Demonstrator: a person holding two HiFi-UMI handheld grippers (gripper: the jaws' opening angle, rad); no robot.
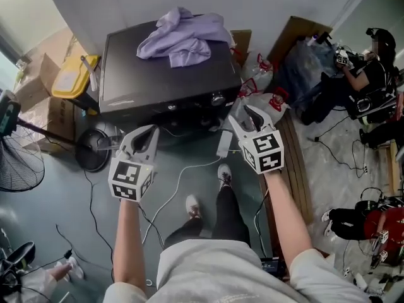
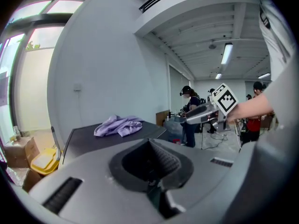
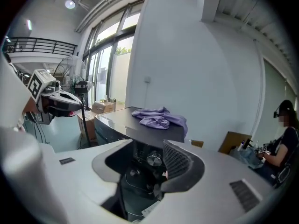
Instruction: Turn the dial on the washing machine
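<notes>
A dark washing machine [image 1: 161, 74] stands ahead of me, with a lavender cloth [image 1: 183, 35] bunched on its lid. Its round silver dial [image 1: 218, 98] sits on the front panel near the right corner. My right gripper [image 1: 245, 113] hovers just right of the dial and a little short of it, jaws open and empty. In the right gripper view the dial [image 3: 153, 160] shows through the gap between the jaws [image 3: 145, 168], apart from the ribbed pad [image 3: 175, 162]. My left gripper [image 1: 149, 136] hangs in front of the machine's left half, shut and empty [image 2: 152, 164].
A yellow bin [image 1: 74, 76] and cardboard boxes [image 1: 53, 115] stand left of the machine. A floor fan [image 1: 19, 163] and its round base [image 1: 93, 150] are nearer left. A white power strip [image 1: 225, 142] with cables lies on the floor. Bags [image 1: 268, 103] and seated people [image 1: 366, 87] are at the right.
</notes>
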